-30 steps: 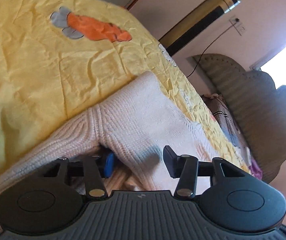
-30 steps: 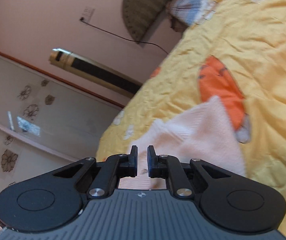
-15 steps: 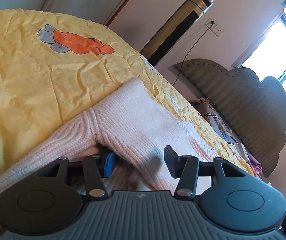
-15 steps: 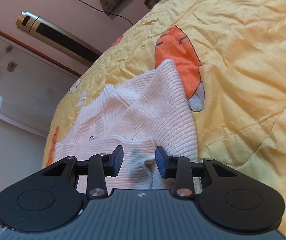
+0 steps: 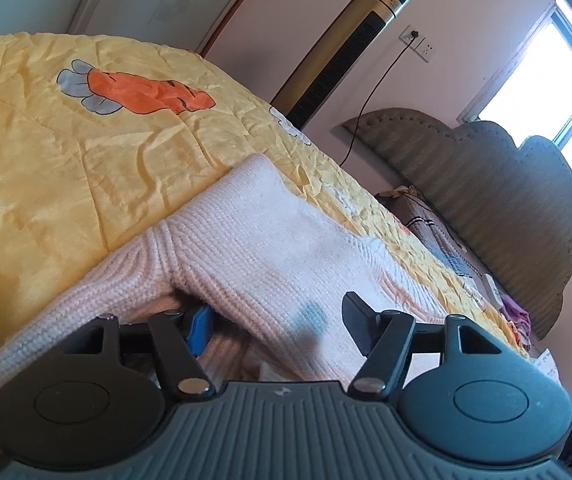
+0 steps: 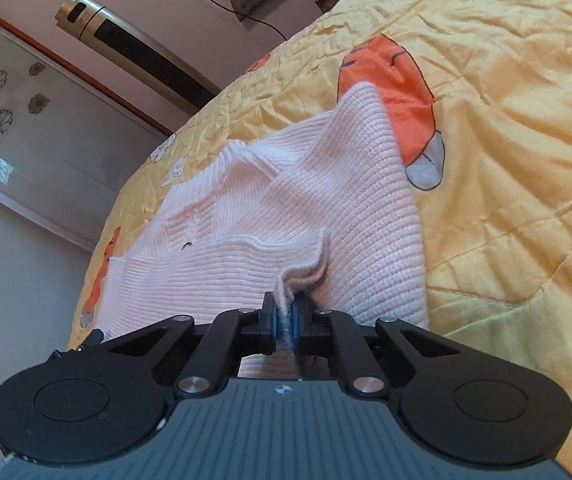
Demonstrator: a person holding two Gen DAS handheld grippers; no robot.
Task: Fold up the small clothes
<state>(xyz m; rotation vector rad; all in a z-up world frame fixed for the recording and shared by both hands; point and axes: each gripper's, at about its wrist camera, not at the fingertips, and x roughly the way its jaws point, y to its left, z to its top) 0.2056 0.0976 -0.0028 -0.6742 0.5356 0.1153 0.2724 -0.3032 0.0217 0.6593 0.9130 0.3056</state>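
A small pale pink knitted sweater lies on the yellow bedspread. In the left wrist view a fold of it drapes over my left gripper: the blue-padded left finger sits under the knit, the right finger rests on top. Its jaws are opening and the pads stand apart from the cloth. In the right wrist view the same sweater spreads ahead. My right gripper is shut on a pinched edge of the sweater, which puckers up just beyond the fingertips.
A gold and black tower fan stands by the pink wall with a cord to a socket. A grey padded headboard and striped bedding lie at the bed's far end. Orange cartoon prints mark the bedspread beside the sweater.
My right gripper came down onto the sweater, opened over its edge, then shut on a pinch of knit. The left gripper stayed put under the fold and widened its jaws.
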